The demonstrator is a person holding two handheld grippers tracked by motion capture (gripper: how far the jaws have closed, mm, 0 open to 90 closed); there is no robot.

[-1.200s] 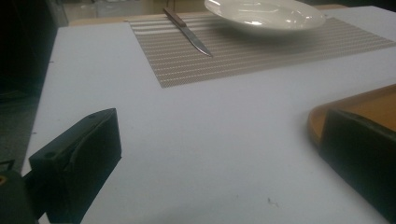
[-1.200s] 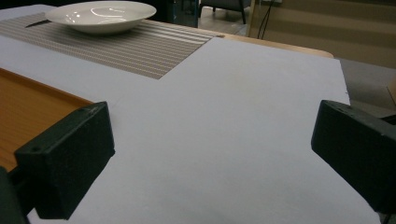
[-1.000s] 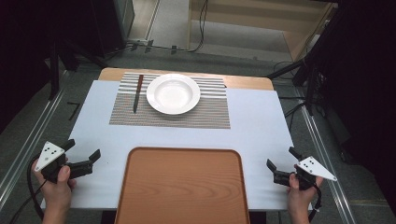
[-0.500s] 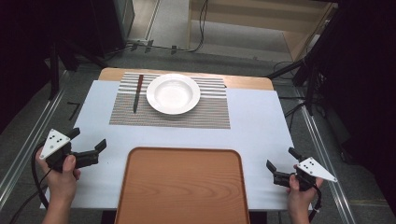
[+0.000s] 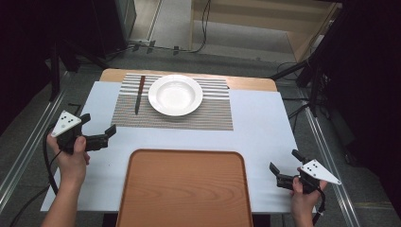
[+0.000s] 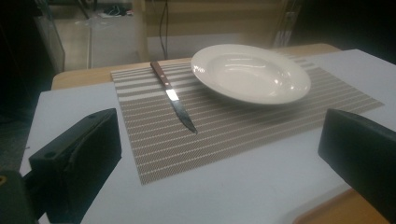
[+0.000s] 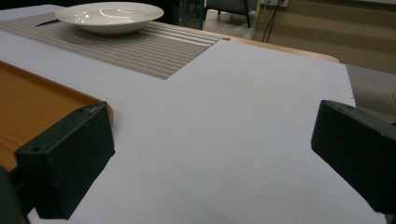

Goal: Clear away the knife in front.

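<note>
Knife (image 5: 139, 94) on the striped placemat (image 5: 208, 113) is the thing nearest the left gripper (image 5: 98, 135), lying just left of the white plate (image 5: 175, 94) and apart from its rim. Its long axis runs away from the person, nearly in line with the placemat's short side, with a slight tilt. Seen from the high view, the brown wooden handle is at the far end, toward the back edge of the desk (image 5: 260, 127), and the blade points back toward the person's side. The left gripper view shows the same: the handle is farther off, the metal blade comes nearer, and the tip rests on the placemat.

That gripper is held above the left part of the desk, near the placemat's near left corner and well apart from the knife. Its fingers (image 6: 79, 158) are spread wide with nothing between them, and they frame the knife and plate from a distance.

At the right near corner of the desk, the right gripper (image 5: 283, 170) is held by the person's right hand (image 5: 305, 196). Its fingers (image 7: 70, 154) are also wide apart and hold nothing, over bare white desk surface. An orange-brown tray (image 5: 184, 189) lies at the near edge of the desk between the two grippers, with nothing on it.
</note>
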